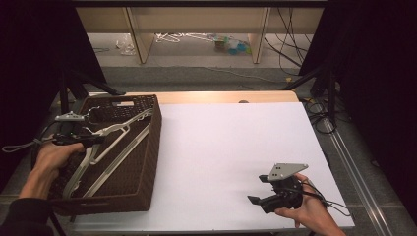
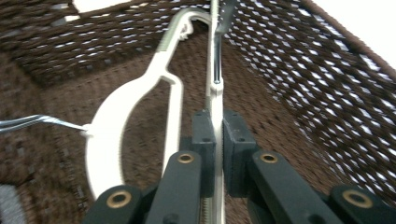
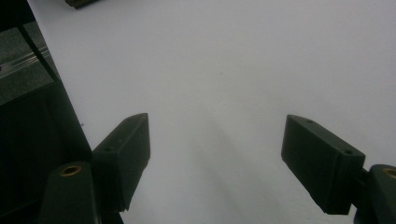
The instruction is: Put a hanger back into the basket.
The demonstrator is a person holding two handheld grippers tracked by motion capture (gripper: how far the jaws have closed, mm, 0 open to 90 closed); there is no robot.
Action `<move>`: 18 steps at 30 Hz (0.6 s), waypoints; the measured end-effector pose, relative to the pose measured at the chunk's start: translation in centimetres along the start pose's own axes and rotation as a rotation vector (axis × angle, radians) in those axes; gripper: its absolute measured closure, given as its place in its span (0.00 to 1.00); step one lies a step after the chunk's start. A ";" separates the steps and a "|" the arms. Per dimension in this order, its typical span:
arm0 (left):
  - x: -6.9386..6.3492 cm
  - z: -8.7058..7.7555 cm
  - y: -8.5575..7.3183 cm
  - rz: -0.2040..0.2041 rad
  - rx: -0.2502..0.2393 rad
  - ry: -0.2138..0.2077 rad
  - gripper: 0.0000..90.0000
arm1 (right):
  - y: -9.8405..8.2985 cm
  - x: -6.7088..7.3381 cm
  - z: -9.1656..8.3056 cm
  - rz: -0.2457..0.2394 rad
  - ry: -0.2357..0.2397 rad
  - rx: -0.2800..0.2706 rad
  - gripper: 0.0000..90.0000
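A brown wicker basket (image 1: pixel 153 147) stands on the left of the white table (image 1: pixel 236 142). Several white hangers (image 1: pixel 115 130) lie in it. My left gripper (image 1: pixel 94 140) reaches into the basket, its jaws shut on the thin edge of a white hanger (image 2: pixel 215 95) with a metal hook. A second white hanger (image 2: pixel 109 135) lies just left of it against the basket's woven wall (image 2: pixel 327 93). My right gripper (image 1: pixel 259 189) hovers low over the table's front right, held in a hand. Its jaws (image 3: pixel 217 140) stand wide open with nothing between them.
A wooden strip (image 1: pixel 226 97) runs along the table's far edge. Beyond it are shelf legs (image 1: pixel 258 34), loose hangers (image 1: pixel 182 37) and cables (image 1: pixel 290 54) on the floor. Black stands (image 1: pixel 329 93) flank the table.
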State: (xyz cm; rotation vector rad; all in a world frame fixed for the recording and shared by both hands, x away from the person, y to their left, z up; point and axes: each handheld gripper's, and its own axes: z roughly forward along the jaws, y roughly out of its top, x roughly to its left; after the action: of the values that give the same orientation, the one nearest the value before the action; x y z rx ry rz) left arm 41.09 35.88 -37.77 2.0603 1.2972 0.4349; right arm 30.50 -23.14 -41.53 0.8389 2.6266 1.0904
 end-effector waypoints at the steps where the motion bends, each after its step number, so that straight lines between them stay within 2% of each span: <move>1: 0.2 0.2 -0.1 -0.013 -0.008 0.022 0.92 | 0.0 0.0 0.0 -0.002 -0.003 -0.001 0.27; 3: 0.5 0.3 -0.3 -0.041 -0.015 0.047 0.91 | 0.0 0.0 0.1 0.001 0.005 0.006 0.27; 5: 0.6 0.6 -0.5 -0.044 -0.015 0.096 0.89 | 0.0 0.0 0.1 -0.004 0.002 0.003 0.27; 9: 0.8 1.0 -0.8 -0.063 -0.008 0.147 0.86 | -0.1 -0.1 0.1 -0.002 0.002 0.003 0.27; 11: 0.9 1.4 -1.1 -0.074 -0.042 0.157 0.86 | -0.1 -0.1 0.1 -0.002 0.002 0.003 0.27; 12: 1.0 1.2 -1.0 -0.072 -0.009 0.168 0.85 | -0.1 0.0 0.1 0.000 0.004 0.003 0.27; 14: 1.1 1.4 -1.1 -0.079 -0.020 0.179 0.85 | -0.1 0.0 0.1 0.000 0.004 0.003 0.27; 18: 1.1 1.6 -1.3 -0.086 -0.002 0.203 0.84 | -0.1 -0.1 0.1 -0.005 0.003 0.004 0.27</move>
State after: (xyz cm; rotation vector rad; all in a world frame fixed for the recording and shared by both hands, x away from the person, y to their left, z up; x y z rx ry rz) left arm 41.69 36.70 -39.90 1.9908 1.4969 0.6186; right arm 30.56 -23.17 -41.68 0.8316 2.6327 1.0855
